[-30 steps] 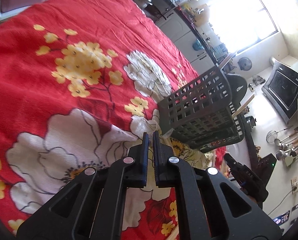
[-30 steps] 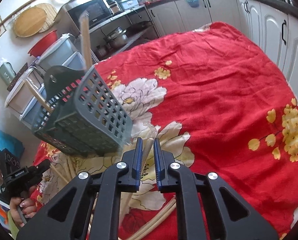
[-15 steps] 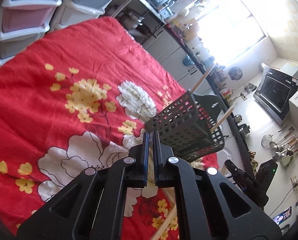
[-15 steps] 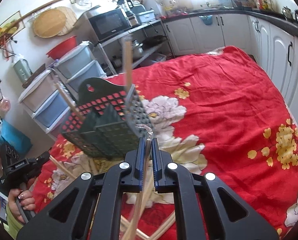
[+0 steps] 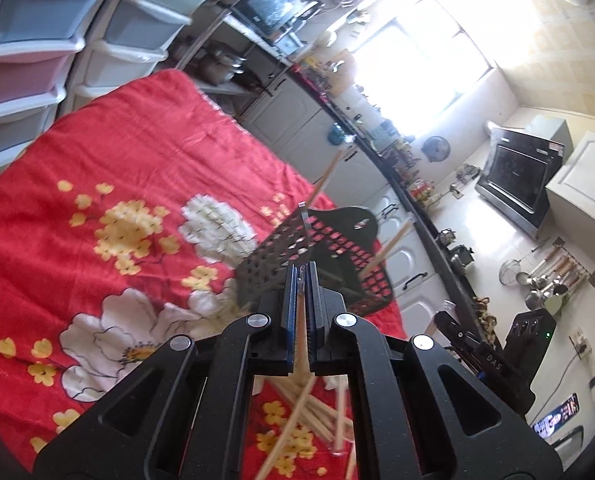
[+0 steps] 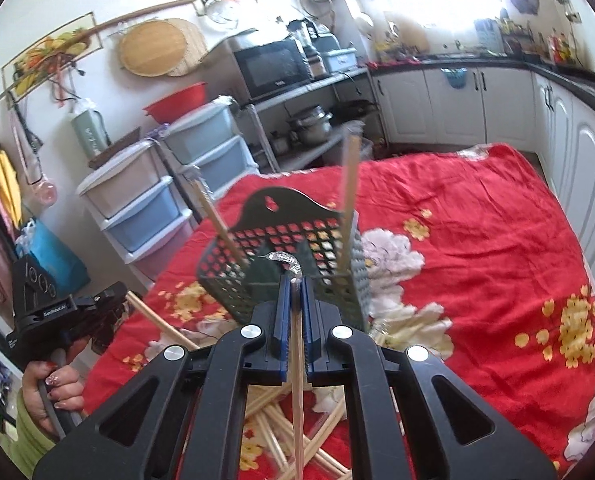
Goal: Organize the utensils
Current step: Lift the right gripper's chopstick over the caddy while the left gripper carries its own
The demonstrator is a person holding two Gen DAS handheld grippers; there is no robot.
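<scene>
- We are pinching one wooden chopstick [image 5: 300, 344] between the pads of the left gripper [image 5: 302, 270], jaws pressed together on it; its long end is trailing down toward the heap.
- We are clamping a second wrapped chopstick [image 6: 297, 392] in the right gripper [image 6: 293, 280], whose jaws have just been closing onto it; a crumpled bit of clear wrapper [image 6: 283, 260] is sticking out past the tips.
- We are seeing the dark lattice utensil basket [image 6: 225, 264] standing just beyond both sets of tips, on the cloth, with two chopsticks [image 6: 349, 184] already leaning upright inside it.
- We are noting the loose pile of chopsticks [image 6: 269, 420] lying criss-crossed on the cloth beneath the grippers.
- We are resting everything on a red floral cloth [image 5: 109, 152].
- We are seeing the person's hand [image 6: 55, 388] gripping the left gripper's handle at the far left of the right wrist view.
- We are listing, further out, plastic drawer units [image 5: 29, 40] and a microwave [image 6: 273, 66].
</scene>
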